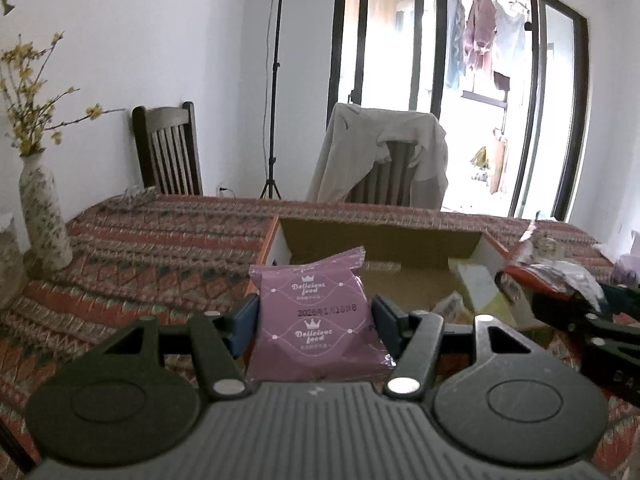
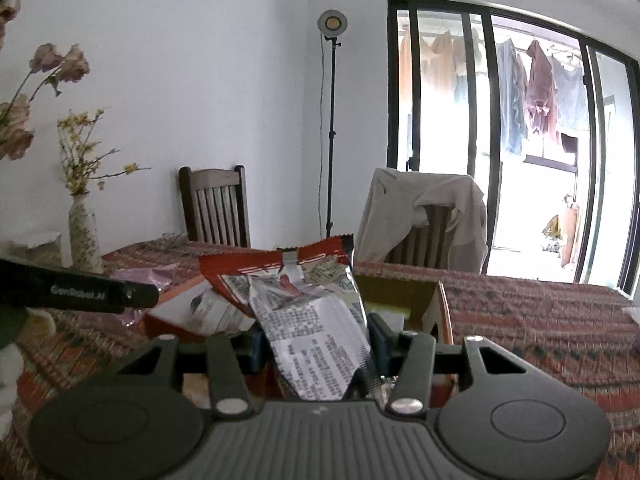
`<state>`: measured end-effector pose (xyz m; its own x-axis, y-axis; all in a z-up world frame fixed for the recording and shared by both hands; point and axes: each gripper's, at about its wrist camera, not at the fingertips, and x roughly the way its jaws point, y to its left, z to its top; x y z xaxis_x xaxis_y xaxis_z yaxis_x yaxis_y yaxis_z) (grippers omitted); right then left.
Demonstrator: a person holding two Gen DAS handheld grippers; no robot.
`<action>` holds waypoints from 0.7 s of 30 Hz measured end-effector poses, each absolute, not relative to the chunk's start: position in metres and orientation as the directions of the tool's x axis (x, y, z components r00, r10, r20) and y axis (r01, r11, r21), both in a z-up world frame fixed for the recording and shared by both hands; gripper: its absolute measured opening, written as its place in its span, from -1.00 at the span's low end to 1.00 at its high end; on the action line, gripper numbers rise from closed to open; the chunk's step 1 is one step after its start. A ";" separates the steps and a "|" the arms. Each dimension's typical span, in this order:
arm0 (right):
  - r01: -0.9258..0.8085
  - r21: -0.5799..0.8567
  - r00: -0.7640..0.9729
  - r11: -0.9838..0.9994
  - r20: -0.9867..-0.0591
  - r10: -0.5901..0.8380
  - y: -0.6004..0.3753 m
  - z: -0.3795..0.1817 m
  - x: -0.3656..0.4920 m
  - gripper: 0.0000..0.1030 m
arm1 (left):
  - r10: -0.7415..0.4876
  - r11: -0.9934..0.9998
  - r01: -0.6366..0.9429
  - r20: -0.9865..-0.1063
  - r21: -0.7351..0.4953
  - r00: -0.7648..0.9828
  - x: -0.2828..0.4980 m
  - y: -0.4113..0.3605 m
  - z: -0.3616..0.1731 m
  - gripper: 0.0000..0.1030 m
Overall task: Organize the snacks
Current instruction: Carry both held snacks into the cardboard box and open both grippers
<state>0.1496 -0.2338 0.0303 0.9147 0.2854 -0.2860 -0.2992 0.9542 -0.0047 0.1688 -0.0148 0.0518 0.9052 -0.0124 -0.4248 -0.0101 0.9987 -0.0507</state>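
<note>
- Purple snack packet (image 1: 316, 320) stands upright, clamped between the left gripper (image 1: 316, 322) fingers
- Red-and-white snack bag (image 2: 308, 312) pinched between the right gripper (image 2: 316, 344) fingers
- Open cardboard box (image 1: 380, 236) lies just beyond both, on the patterned surface (image 1: 160, 248)

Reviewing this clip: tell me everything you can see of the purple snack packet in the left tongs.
The purple snack packet is a flat, glossy plastic pouch, pale purple, printed twice with a white crown and "Delicious food", with a dark stamped date code across its middle. Its top edge is crimped. It stands roughly upright, leaning slightly, clamped on both sides by the blue pads of the left tongs, held above the patterned tablecloth in front of the open cardboard box. Its lower edge is hidden behind the tongs' body.
</note>
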 end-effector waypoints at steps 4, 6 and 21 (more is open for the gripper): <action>-0.282 -0.006 0.920 0.959 -0.284 0.269 -0.229 0.040 0.178 -0.06 | -0.017 0.998 -0.006 -0.416 -0.055 0.909 0.192 -0.021 0.056 0.21; -0.274 -0.005 0.921 0.962 -0.287 0.262 -0.226 0.043 0.194 -0.06 | -0.022 0.998 -0.005 -0.418 -0.062 0.908 0.205 -0.023 0.056 0.21; -0.245 0.026 0.901 0.969 -0.362 0.238 -0.205 0.001 0.275 -0.06 | 0.001 0.997 -0.036 -0.452 -0.068 0.892 0.274 -0.027 0.021 0.21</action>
<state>0.2751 -0.2050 0.0012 0.9012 0.2380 -0.3623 -0.2454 0.9691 0.0264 0.2744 -0.0267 0.0210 0.8918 0.0011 -0.4525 -0.0360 0.9970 -0.0684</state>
